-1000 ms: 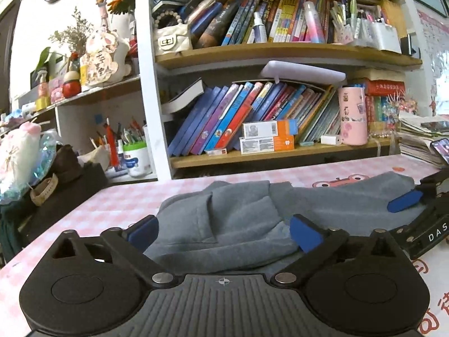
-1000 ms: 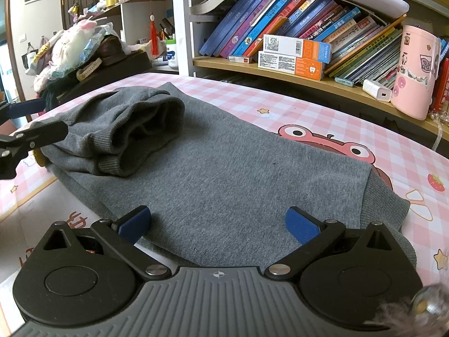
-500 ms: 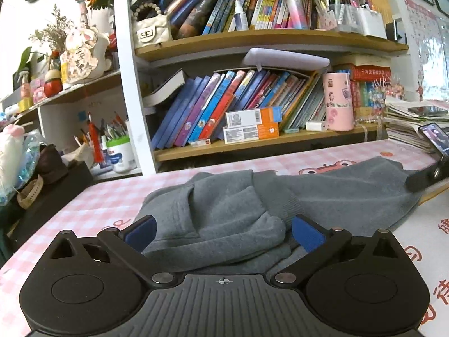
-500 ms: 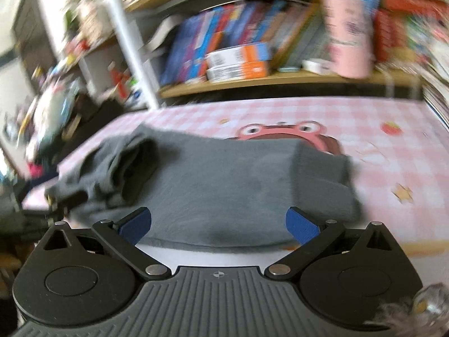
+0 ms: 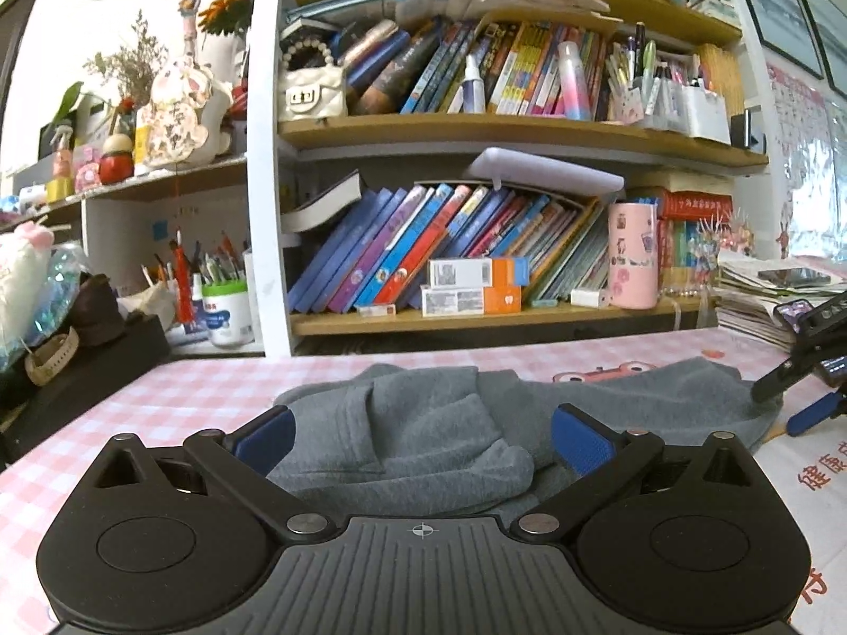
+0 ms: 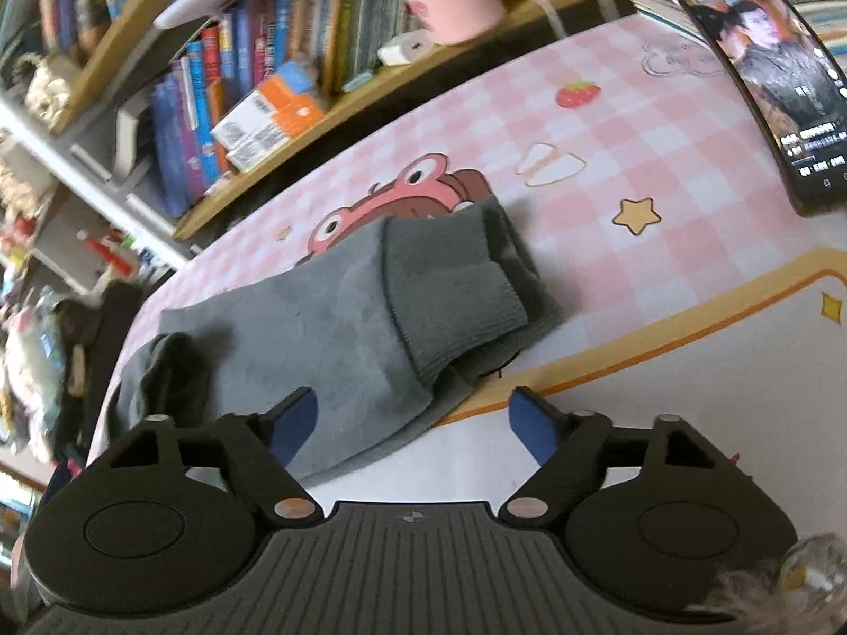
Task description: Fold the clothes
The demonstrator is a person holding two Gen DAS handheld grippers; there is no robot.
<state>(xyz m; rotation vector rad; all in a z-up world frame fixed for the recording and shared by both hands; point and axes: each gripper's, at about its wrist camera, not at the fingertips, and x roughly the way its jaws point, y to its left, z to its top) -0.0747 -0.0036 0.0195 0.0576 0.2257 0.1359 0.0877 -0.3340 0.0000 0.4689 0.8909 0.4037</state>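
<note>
With my right gripper (image 6: 413, 423) closing over the ribbed cuff end of the grey garment (image 6: 339, 328) and my left gripper (image 5: 421, 442) spread wide, touching nothing, at its bunched end, I ready another fold mid-table (image 6: 661, 201), before crowded bookshelves (image 5: 476, 127).

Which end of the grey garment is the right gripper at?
The ribbed cuff end near the cartoon print, not the bunched end by the left gripper. Right gripper is closing, nothing pinched yet.

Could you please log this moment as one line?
grey garment on table | left gripper open | right gripper closing, nothing gripped
</note>
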